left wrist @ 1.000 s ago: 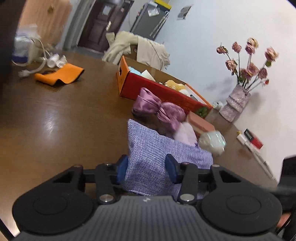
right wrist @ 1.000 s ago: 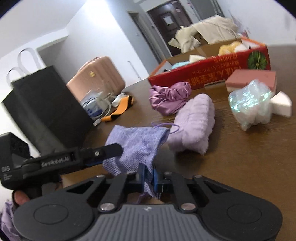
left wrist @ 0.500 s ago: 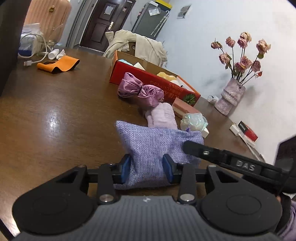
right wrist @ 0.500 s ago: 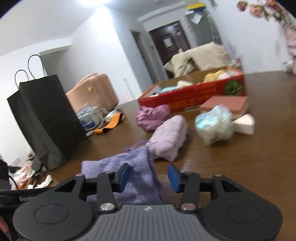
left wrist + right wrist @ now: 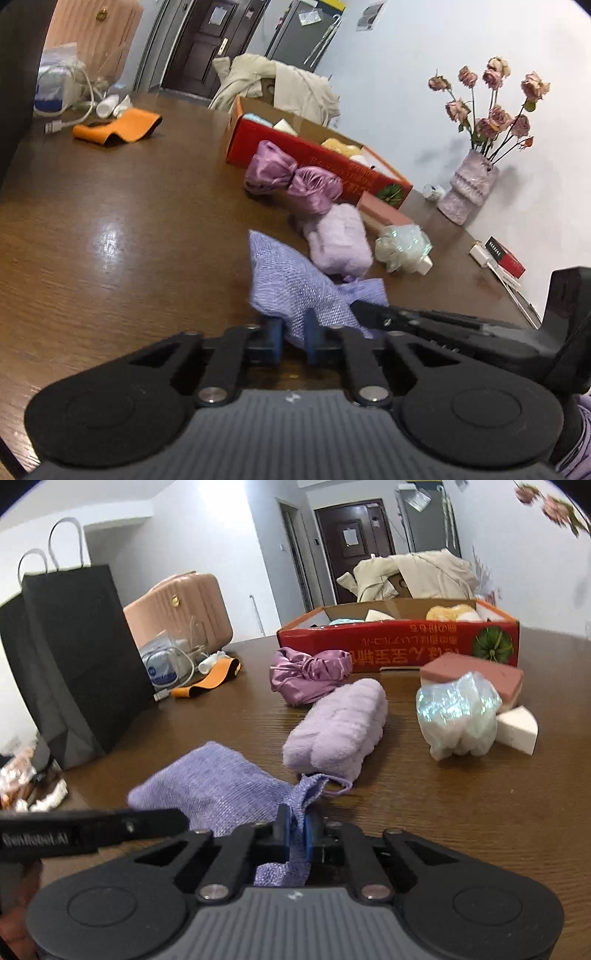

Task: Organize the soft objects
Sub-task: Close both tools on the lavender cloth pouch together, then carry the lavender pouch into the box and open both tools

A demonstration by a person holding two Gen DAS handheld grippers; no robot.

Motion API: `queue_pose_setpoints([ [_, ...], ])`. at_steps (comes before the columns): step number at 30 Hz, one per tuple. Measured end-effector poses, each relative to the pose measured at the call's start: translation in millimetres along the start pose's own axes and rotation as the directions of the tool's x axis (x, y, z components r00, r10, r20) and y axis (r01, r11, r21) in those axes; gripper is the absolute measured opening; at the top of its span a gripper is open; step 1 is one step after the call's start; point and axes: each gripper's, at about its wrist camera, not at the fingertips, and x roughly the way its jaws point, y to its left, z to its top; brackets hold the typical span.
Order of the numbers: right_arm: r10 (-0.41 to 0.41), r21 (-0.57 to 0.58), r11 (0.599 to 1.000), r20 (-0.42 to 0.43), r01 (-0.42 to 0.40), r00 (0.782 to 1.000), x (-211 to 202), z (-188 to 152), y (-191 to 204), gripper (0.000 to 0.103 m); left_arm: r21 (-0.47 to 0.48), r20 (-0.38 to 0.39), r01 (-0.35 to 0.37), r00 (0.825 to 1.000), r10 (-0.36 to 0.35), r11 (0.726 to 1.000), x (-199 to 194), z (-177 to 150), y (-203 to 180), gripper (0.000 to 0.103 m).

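Observation:
A lilac woven pouch (image 5: 295,284) is held just above the brown table by both grippers. My left gripper (image 5: 294,341) is shut on its near edge. My right gripper (image 5: 295,836) is shut on its drawstring end (image 5: 299,805); the pouch's body (image 5: 214,790) bulges to the left. Beyond it lie a fluffy lilac towel roll (image 5: 338,727) (image 5: 338,240), a purple satin bow (image 5: 308,674) (image 5: 291,181), an iridescent mesh puff (image 5: 458,712) (image 5: 402,249), a pink sponge (image 5: 476,674) and a white wedge sponge (image 5: 517,729). A red cardboard box (image 5: 399,648) (image 5: 314,155) holds several soft items.
A black paper bag (image 5: 70,657) stands at the left table edge. An orange strap (image 5: 118,127), cables and a charger lie far left. A vase of dried roses (image 5: 469,184) and a red-black small box (image 5: 506,256) stand by the right wall.
My right gripper, open half a second ago, has shut on the pouch's drawstring end. My left gripper has closed tighter on the pouch. The pouch now hangs bunched between both.

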Motion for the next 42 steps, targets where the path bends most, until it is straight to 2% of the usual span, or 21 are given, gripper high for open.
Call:
queue_pose_setpoints([
  [4,0.004,-0.031,1.0,0.014,-0.004,1.0,-8.2,2.1,3.1,0.006,0.034,0.025,0.01,1.0,-0.011,0.999,-7.2,3.2,-9.9,0.01],
  [8,0.011,-0.053,0.999,0.014,-0.011,1.0,-15.1,5.7,1.7,0.006,0.005,0.059,0.004,0.998,-0.004,1.0,-4.9,9.0,-6.8,0.028],
  [9,0.01,-0.061,0.998,0.014,-0.009,1.0,-16.7,6.1,0.8,0.006,-0.004,0.05,-0.001,0.999,0.001,1.0,-0.2,10.6,-5.3,0.028],
  [10,0.011,-0.074,0.997,0.007,-0.01,1.0,-17.5,6.5,0.0,0.005,-0.007,0.046,-0.003,0.999,0.003,1.0,3.6,11.3,-4.1,0.028],
  [12,0.002,-0.087,0.996,0.005,-0.001,1.0,-18.4,8.1,-3.4,0.005,-0.003,0.043,0.002,0.999,-0.002,1.0,9.1,12.5,-5.3,0.007],
  [14,0.005,-0.085,0.996,0.011,-0.004,1.0,-22.1,12.3,-8.1,0.005,-0.016,0.045,0.025,0.999,-0.024,1.0,11.1,15.8,-7.7,0.005],
  [17,0.025,-0.102,0.995,0.082,-0.016,0.996,-41.4,35.0,-15.4,0.005,0.016,0.097,0.091,0.991,-0.092,0.996,4.7,33.6,-21.1,0.005],
  [21,0.038,-0.145,0.989,0.176,-0.012,0.984,-50.7,93.2,-37.9,0.005,0.094,0.192,0.176,0.962,-0.192,0.98,13.4,90.6,-41.7,0.005],
  [22,0.029,-0.157,0.988,0.189,0.001,0.982,-47.1,111.7,-46.6,0.005,0.105,0.204,0.176,0.959,-0.194,0.979,22.5,108.9,-47.0,0.005],
  [25,0.022,-0.169,0.986,0.201,0.013,0.979,-26.9,167.2,-75.8,0.005,0.146,0.239,0.186,0.946,-0.217,0.972,55.3,160.6,-64.6,0.004],
  [27,0.007,-0.169,0.985,0.177,0.023,0.984,0.2,205.5,-99.6,0.005,0.162,0.237,0.194,0.944,-0.229,0.968,85.6,191.2,-74.2,0.004],
  [30,-0.047,-0.194,0.979,0.096,0.064,0.994,55.0,244.4,-129.6,0.005,0.12,0.198,0.169,0.962,-0.19,0.978,145.6,219.6,-78.6,0.005],
  [32,-0.076,-0.19,0.978,0.045,0.083,0.996,90.4,256.3,-145.1,0.005,0.09,0.146,0.147,0.976,-0.159,0.985,187.6,225.3,-74.8,0.005],
  [34,-0.111,-0.208,0.973,-0.017,0.105,0.994,130.6,263.3,-157.7,0.005,0.045,0.061,0.097,0.993,-0.1,0.994,229.2,223.2,-68.0,0.004],
  [36,-0.131,-0.221,0.969,-0.069,0.113,0.989,161.0,263.2,-162.8,0.005,0.036,-0.013,0.038,0.999,-0.038,0.999,254.7,215.4,-61.7,0.005],
  [40,-0.086,-0.24,0.97,-0.155,0.047,0.984,197.5,251.4,-158.9,0.006,0.062,-0.022,-0.011,1.0,0.013,0.998,262.4,202.1,-48.2,0.006],
  [41,-0.075,-0.25,0.968,-0.166,0.031,0.983,200.8,247.5,-156.2,0.007,0.069,-0.021,0.004,1.0,-0.002,0.998,259.6,201.9,-46.5,0.012],
  [42,-0.067,-0.26,0.965,-0.176,0.019,0.982,203.2,243.4,-153.7,0.009,0.074,-0.032,0.023,0.999,-0.02,0.997,257.0,204.1,-44.9,0.022],
])
